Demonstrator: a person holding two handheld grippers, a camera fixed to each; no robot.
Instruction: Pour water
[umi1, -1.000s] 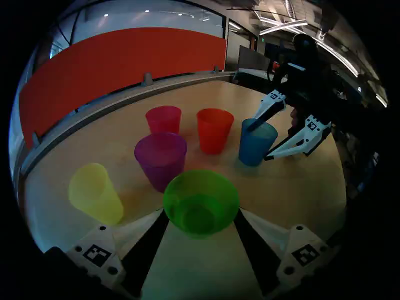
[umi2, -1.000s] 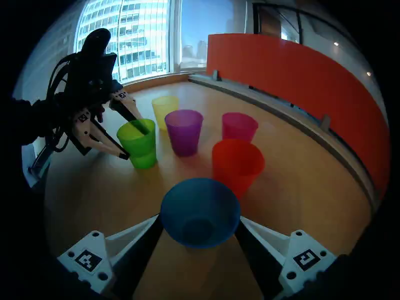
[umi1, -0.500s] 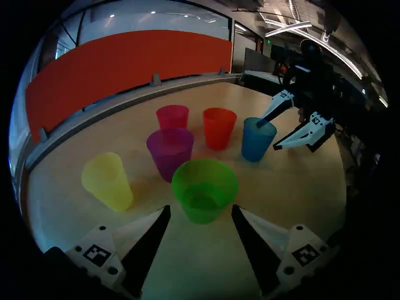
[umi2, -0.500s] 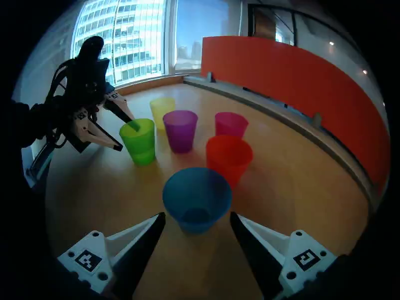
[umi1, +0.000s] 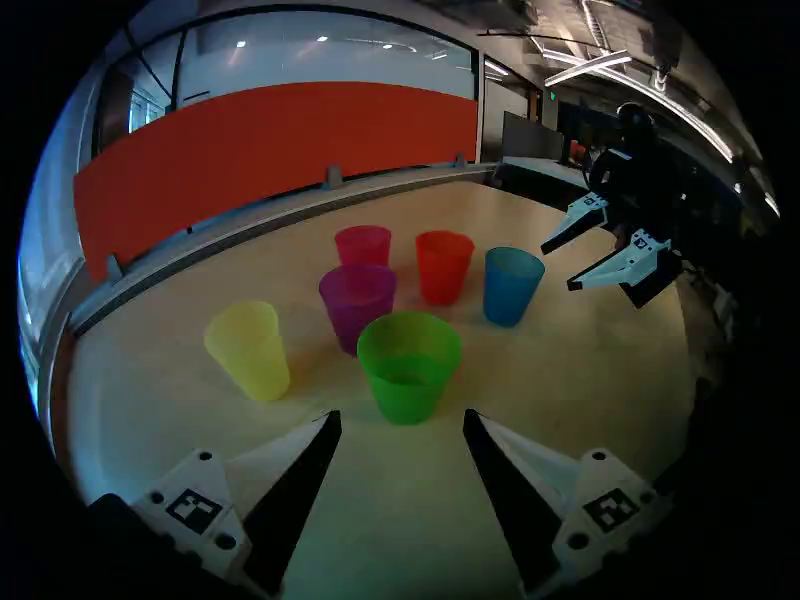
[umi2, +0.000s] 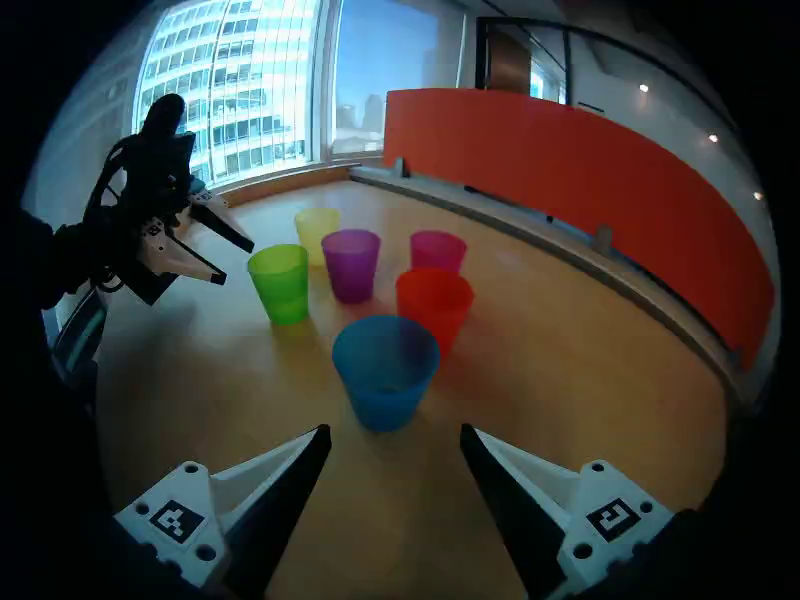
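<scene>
1. A second ago the left gripper (umi1: 400, 416) had its fingers at the rim of the translucent green plastic cup (umi1: 410, 365). It has since pulled straight back, and the cup now stands upright on the pale wooden worktop (umi1: 590, 370), just ahead of fingers that are spread apart and touch nothing.
2. The right gripper (umi2: 395, 432) has done the same with the translucent blue plastic cup (umi2: 385, 372). That cup has been released and stands upright just in front of the gripper's parted, empty fingers.
3. Each view shows the other tool farther off. In the left gripper view the right gripper (umi1: 558, 269) hangs just beside the blue cup (umi1: 513, 285). In the right gripper view the left gripper (umi2: 235, 265) hangs near the green cup (umi2: 279, 283). Both have their fingers apart.
4. The yellow plastic cup (umi1: 248, 350), purple plastic cup (umi1: 357, 305), pink plastic cup (umi1: 363, 245) and orange-red plastic cup (umi1: 443, 265) have not shifted.
5. Both cups being set down and let go suggests the pour is finished or a fresh grasp is coming. I cannot tell the water level in either cup.
</scene>
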